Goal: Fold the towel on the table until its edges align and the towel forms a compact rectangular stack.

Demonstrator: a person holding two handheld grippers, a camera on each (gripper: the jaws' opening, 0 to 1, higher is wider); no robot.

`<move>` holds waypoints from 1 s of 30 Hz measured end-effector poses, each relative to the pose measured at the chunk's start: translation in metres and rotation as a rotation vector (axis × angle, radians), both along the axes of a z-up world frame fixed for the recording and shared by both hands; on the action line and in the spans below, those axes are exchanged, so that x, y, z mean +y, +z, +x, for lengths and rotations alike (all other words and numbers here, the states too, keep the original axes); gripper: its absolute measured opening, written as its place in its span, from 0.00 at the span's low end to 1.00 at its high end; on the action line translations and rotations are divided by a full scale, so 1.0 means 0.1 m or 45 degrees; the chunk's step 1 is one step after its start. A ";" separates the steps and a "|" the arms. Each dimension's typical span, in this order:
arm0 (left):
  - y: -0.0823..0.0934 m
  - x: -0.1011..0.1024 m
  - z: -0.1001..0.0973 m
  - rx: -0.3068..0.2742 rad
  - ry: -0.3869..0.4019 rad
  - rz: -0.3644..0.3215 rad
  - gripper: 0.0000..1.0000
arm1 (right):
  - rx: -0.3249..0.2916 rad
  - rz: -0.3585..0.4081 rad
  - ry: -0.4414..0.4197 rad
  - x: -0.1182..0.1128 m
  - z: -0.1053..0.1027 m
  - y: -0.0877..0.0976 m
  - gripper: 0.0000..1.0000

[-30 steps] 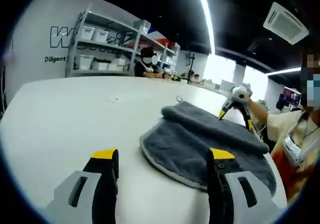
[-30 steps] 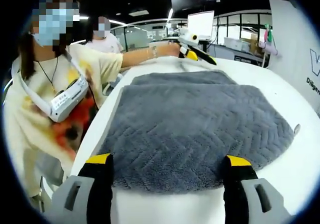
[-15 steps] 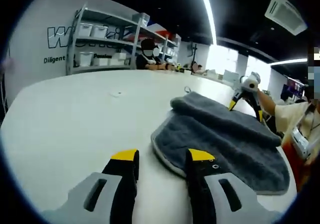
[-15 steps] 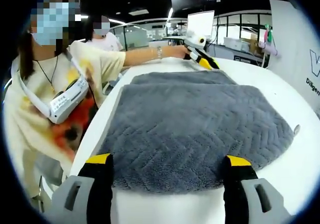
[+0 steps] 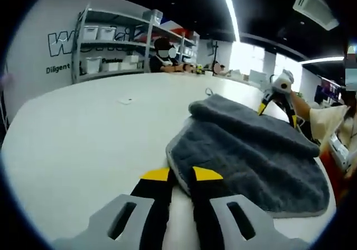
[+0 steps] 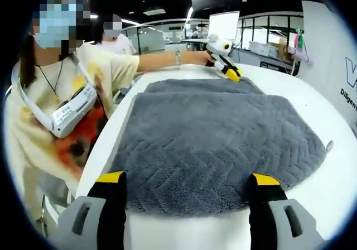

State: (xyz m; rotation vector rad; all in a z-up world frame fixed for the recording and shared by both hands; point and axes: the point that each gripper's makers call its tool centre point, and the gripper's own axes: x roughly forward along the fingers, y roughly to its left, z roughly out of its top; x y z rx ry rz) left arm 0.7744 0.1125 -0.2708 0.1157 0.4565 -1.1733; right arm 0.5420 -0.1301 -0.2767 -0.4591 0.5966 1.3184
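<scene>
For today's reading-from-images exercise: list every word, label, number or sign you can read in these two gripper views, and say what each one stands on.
"Diligent": small dark lettering on the white wall, left gripper view; it runs on behind the shelving unit, unreadable there.
"W": large outlined letter on that wall; the rest is hidden by the shelving.
"Dilige": lettering on the wall panel, right gripper view, cut off at the edge.
Bins on the shelves: no label readable.

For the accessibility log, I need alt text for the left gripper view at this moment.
The left tongs, yellow-tipped and nearly shut, sit at the near corner of a grey towel lying partly folded on a white table. The right tongs are at the towel's far edge; shelves stand behind.
</scene>
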 end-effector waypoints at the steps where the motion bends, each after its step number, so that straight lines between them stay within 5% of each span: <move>1: 0.01 0.00 0.00 0.023 0.021 -0.019 0.06 | -0.002 0.000 -0.002 0.00 0.00 0.00 0.92; 5: 0.04 0.01 0.00 0.093 0.083 -0.071 0.03 | -0.004 0.006 -0.008 0.00 0.00 0.01 0.92; 10: 0.00 0.03 0.02 0.093 0.096 -0.027 0.02 | -0.002 0.052 -0.024 0.03 -0.04 0.12 0.90; 14: 0.00 0.01 0.02 0.086 0.094 -0.019 0.02 | -0.093 0.083 -0.093 0.08 -0.02 0.30 0.85; 21: 0.00 0.01 0.01 0.122 0.129 -0.048 0.02 | -0.242 0.235 -0.206 0.44 -0.06 0.85 0.73; 30: 0.22 -0.07 -0.09 0.243 0.222 -0.133 0.02 | -0.259 0.268 -0.113 0.91 -0.31 0.89 0.67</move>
